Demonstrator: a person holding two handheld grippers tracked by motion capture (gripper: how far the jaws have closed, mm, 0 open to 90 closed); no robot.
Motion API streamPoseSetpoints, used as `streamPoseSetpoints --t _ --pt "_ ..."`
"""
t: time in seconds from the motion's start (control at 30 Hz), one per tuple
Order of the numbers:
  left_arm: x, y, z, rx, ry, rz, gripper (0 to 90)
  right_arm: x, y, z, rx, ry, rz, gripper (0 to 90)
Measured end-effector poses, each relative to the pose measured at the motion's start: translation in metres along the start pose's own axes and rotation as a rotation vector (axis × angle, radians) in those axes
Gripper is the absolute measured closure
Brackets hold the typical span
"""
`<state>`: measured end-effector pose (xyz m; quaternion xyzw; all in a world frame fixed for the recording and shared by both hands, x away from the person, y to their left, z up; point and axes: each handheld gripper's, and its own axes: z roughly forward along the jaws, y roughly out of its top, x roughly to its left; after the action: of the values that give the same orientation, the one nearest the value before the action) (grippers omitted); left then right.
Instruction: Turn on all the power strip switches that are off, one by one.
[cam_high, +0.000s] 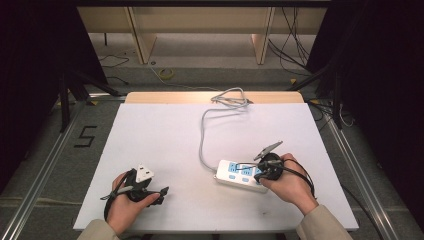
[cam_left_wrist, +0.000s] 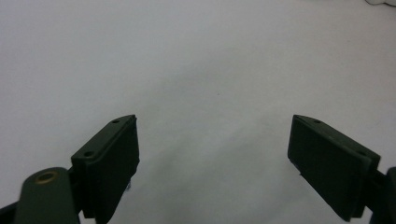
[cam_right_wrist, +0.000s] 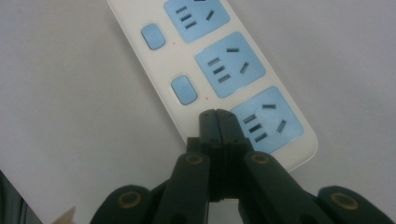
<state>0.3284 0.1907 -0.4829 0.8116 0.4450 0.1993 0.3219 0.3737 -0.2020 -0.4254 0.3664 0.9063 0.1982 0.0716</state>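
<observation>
Right gripper (cam_right_wrist: 217, 114), jaws pressed together holding nothing, is pointing at the power strip (cam_right_wrist: 219, 70); probably pushing a button (cam_right_wrist: 185, 90) next.

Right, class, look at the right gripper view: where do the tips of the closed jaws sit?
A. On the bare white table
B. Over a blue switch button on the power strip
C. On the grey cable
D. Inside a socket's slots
B. The right gripper, jaws pressed together, sits over a button position beside the end socket of the power strip.
</observation>
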Motion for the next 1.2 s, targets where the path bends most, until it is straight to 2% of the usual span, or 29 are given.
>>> streamPoseSetpoints --t 1.2 --pt "-0.0003 -0.0003 0.0006 -0.002 -0.001 0.002 16.3 -0.0012 -0.0013 0.0049 0.036 -0.016 0.003 90.0"
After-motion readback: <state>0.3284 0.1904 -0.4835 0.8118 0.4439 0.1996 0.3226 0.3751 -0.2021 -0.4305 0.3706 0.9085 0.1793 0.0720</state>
